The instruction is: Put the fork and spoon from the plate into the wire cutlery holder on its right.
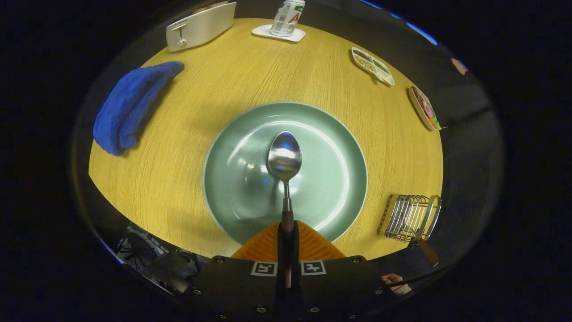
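Gripper view is showing the gripper (287, 237) closing its two fingers (263, 243) tight on the dark handle of the spoon (284, 156), one finger pressing from each side with no gap showing between them and the handle. The spoon is pointing straight ahead from the fingertips, its shiny bowl facing up and hanging over the middle of the green plate (330, 179); whether the bowl is touching the plate cannot be told. The plate is sitting on the round wooden table (250, 76), just ahead of the fingers. The wire holder (409, 217) is standing to the right of the plate, near the table's edge and apart from the plate's rim, with a brown-handled piece, probably the fork (426, 250), leaning out of its near end. Beyond the plate to the left a blue towel (129, 105) is lying, and at the far edge a white toaster (201, 26), a can (288, 17) on a white coaster, and two small dishes (373, 66) are resting
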The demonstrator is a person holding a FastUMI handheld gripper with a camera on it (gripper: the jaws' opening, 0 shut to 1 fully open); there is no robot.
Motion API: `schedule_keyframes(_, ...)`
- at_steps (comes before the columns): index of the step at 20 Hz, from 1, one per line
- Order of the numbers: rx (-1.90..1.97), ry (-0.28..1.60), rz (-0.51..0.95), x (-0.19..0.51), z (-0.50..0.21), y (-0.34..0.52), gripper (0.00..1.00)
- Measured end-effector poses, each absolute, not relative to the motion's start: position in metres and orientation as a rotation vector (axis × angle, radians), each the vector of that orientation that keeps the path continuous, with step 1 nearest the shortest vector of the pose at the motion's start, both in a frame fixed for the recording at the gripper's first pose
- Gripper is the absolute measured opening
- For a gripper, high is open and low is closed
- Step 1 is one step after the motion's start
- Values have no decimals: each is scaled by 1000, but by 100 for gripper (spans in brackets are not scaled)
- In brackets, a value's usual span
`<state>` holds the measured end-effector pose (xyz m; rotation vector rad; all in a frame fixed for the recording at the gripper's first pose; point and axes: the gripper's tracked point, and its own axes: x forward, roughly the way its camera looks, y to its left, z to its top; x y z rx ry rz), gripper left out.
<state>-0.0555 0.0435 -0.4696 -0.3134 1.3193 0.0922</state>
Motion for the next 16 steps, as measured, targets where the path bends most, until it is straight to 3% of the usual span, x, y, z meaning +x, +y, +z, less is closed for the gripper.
schedule_keyframes(16, -212, 1224, -234, -40, -383, -59, 5)
